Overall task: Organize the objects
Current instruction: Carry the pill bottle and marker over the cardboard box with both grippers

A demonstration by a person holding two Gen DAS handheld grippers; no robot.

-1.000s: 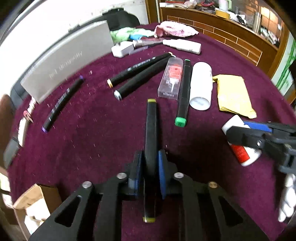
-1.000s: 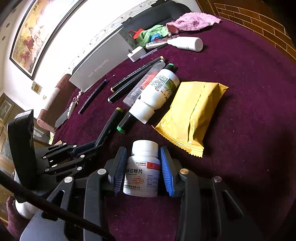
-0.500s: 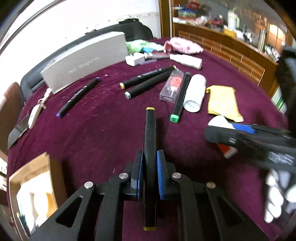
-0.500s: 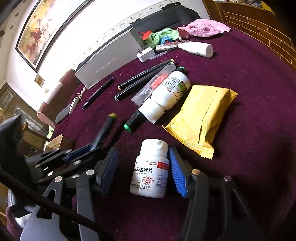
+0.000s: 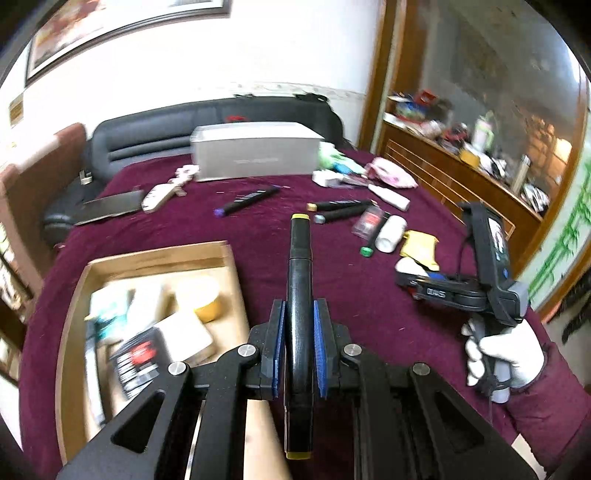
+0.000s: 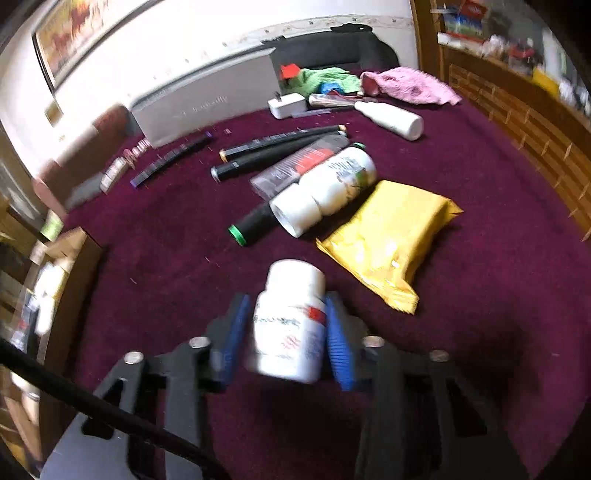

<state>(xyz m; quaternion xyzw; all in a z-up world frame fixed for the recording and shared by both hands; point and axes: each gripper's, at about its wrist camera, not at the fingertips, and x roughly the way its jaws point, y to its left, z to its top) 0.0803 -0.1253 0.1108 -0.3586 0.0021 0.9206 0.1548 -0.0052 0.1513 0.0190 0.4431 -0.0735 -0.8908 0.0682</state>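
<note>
A dark purple cloth (image 5: 343,280) covers the counter, which carries everything here. The left tool (image 5: 298,341) is clenched on a black marker (image 5: 300,295) with yellow ends, held lengthwise between the blue pads and raised above the cloth. Below and to its left, near the counter's left edge, sits a wooden box (image 5: 229,258) holding blurred packets and a yellow roll. The right tool (image 6: 284,338) grips a white pill bottle (image 6: 288,325) with a red mark on its label, cap pointing away, lifted just off the cloth. Beyond it lie a yellow packet (image 6: 388,236), a larger white bottle (image 6: 328,188) on its side, a green-capped marker (image 6: 251,223) touching that bottle, a clear case (image 6: 295,166) and two more black markers (image 6: 273,147). Farther back, toward the far edge, are a purple-tipped marker (image 6: 170,158), a grey box (image 6: 207,107), a white charger (image 6: 286,105), a green cloth (image 6: 325,77) and a pink cloth (image 6: 410,86). Behind the counter stand a black sofa (image 5: 207,122), a white wall with a framed picture (image 5: 110,22), and on the right a brown wooden cabinet (image 5: 443,173) crowded with clutter.
</note>
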